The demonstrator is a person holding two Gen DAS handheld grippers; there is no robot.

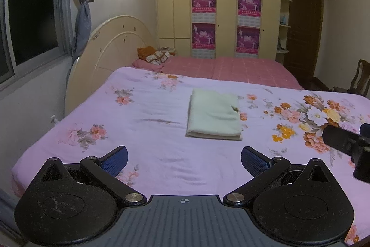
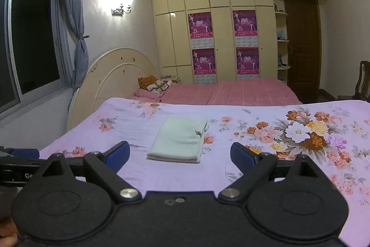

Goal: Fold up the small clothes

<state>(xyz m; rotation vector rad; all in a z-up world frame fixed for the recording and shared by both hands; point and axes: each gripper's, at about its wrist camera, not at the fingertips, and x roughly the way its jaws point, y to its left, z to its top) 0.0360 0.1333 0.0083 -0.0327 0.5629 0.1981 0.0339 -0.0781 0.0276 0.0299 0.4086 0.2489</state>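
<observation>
A pale green cloth [image 1: 214, 114] lies folded into a neat rectangle on the lilac floral bedspread [image 1: 143, 112]. It also shows in the right wrist view [image 2: 178, 139]. My left gripper [image 1: 184, 160] is open and empty, held above the bedspread just short of the cloth's near edge. My right gripper [image 2: 180, 155] is open and empty, near the cloth's near edge and a little to its right. The right gripper's body shows at the right edge of the left wrist view [image 1: 349, 142]. The left gripper's body shows at the left edge of the right wrist view [image 2: 18, 162].
A second bed with a pink checked sheet [image 1: 231, 68] lies beyond, with bundled clothes [image 1: 153, 54] at its head. A cream headboard [image 1: 108, 54] and window [image 1: 30, 15] stand left. Wardrobes [image 1: 226, 4], a door [image 1: 303, 24] and a chair [image 1: 359, 75] are behind.
</observation>
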